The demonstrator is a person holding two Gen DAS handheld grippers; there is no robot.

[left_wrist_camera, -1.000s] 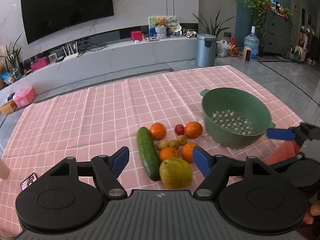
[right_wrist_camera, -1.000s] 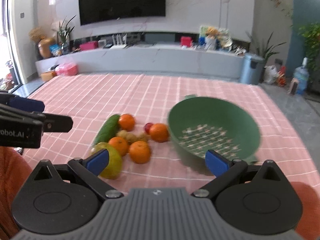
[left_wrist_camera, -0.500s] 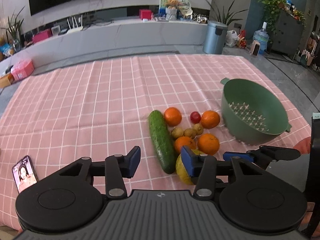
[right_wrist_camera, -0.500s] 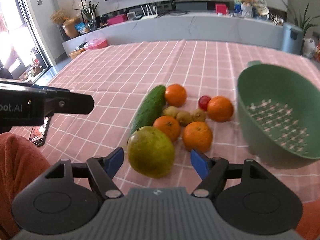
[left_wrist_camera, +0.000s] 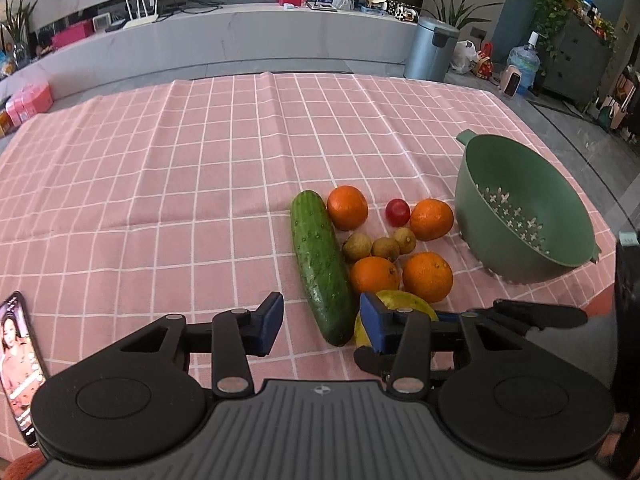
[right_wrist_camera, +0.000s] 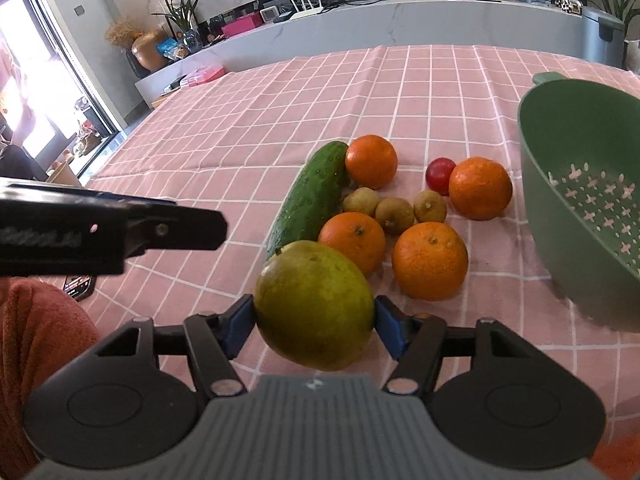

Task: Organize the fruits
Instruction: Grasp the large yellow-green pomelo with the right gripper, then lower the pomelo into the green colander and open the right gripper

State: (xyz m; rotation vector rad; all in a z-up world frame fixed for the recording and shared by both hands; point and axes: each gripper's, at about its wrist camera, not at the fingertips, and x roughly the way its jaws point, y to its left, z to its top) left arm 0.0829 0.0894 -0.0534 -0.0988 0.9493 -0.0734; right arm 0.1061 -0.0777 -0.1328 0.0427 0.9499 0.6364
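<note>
A pile of fruit lies on the pink checked cloth: a cucumber (left_wrist_camera: 320,264), several oranges (left_wrist_camera: 427,277), a small red fruit (left_wrist_camera: 397,212), three small brown fruits (left_wrist_camera: 385,249) and a big yellow-green fruit (right_wrist_camera: 316,304). A green colander (left_wrist_camera: 520,216) stands empty to their right. My right gripper (right_wrist_camera: 314,322) is closing, and both blue pads touch the sides of the yellow-green fruit. My left gripper (left_wrist_camera: 320,328) is half narrowed, with the cucumber's near end between its fingers (left_wrist_camera: 268,326) and a gap on the left side.
A phone (left_wrist_camera: 18,360) with a lit screen lies at the cloth's near left. The table's right edge runs just past the colander (right_wrist_camera: 580,184). The left gripper's finger (right_wrist_camera: 120,232) crosses the left of the right wrist view. Bare cloth stretches behind and left of the fruit.
Both grippers came down and forward to the near end of the fruit pile and narrowed. The right one's pads have closed in onto the yellow-green fruit; the left one now straddles the cucumber's end.
</note>
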